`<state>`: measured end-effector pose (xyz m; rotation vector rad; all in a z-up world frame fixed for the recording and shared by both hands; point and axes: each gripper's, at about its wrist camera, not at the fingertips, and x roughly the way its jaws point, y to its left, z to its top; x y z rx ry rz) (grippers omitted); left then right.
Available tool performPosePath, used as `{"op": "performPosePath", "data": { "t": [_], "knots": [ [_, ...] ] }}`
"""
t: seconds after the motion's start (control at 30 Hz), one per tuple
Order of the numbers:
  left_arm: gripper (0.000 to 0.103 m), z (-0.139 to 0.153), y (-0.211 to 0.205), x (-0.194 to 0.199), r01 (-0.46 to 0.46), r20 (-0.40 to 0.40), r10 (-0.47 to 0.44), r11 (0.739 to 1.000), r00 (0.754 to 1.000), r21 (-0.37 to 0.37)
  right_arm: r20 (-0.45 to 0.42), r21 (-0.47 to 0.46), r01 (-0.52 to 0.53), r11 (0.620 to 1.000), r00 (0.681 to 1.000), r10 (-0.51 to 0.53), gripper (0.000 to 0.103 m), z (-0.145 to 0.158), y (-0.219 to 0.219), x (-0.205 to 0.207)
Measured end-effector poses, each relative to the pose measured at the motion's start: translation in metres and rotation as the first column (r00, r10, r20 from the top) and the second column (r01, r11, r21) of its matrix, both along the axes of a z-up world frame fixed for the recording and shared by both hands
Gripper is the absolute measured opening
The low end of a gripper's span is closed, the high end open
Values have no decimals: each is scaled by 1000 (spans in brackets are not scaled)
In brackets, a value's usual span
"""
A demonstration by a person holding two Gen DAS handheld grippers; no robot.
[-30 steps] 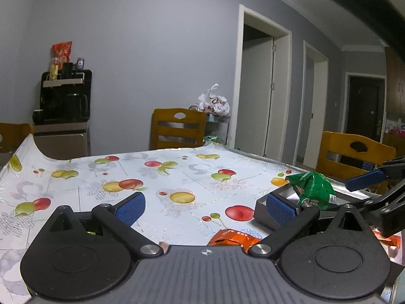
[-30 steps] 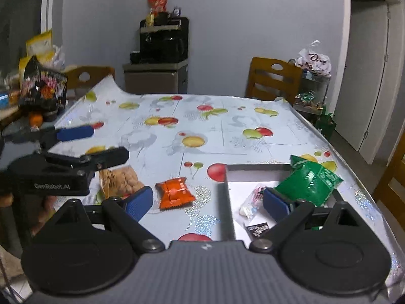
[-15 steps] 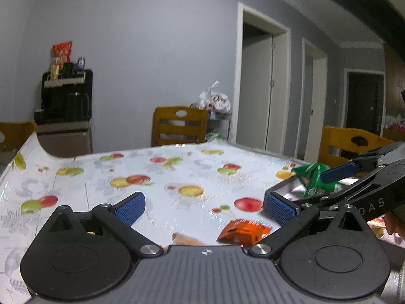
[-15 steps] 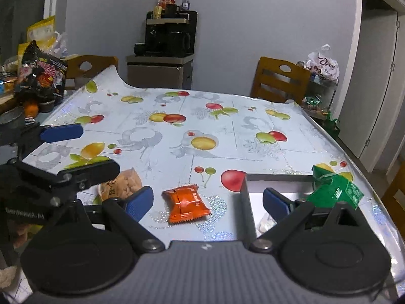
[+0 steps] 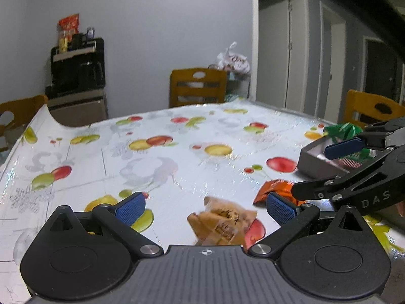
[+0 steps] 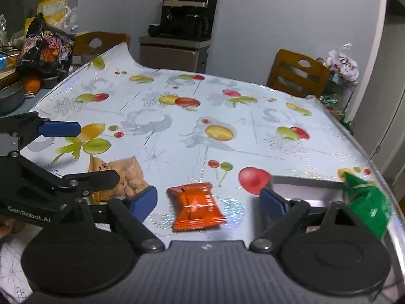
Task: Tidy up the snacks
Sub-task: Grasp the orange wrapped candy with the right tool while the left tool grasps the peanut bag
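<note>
Orange snack packet [image 6: 196,206] lies untouched on the table [image 6: 177,126] between the right gripper's [image 6: 208,201] closing jaws, left gripper [image 5: 205,206] gaping empty over a tan packet [image 5: 222,224], grey tray [image 5: 316,162] partly hidden.

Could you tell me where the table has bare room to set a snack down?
The far half of the tablecloth, toward the wooden chair, is bare. The near edge is crowded: the peanut bag, orange packet, grey tray holding the green packet, and both hand-held grippers.
</note>
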<state>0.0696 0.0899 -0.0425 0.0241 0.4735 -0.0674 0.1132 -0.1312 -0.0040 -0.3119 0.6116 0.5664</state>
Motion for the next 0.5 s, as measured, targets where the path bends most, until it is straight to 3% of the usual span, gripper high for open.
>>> {"op": "performPosePath", "data": {
  "t": [0.13, 0.5],
  "knots": [
    [103, -4, 2, 4, 1, -43, -1, 1000, 999, -1, -4, -45, -31, 999, 1000, 31, 73, -13, 12, 8],
    [100, -13, -1, 15, 73, -81, -77, 996, 994, -49, -114, -33, -9, 999, 993, 6, 72, -35, 25, 37]
  ]
}}
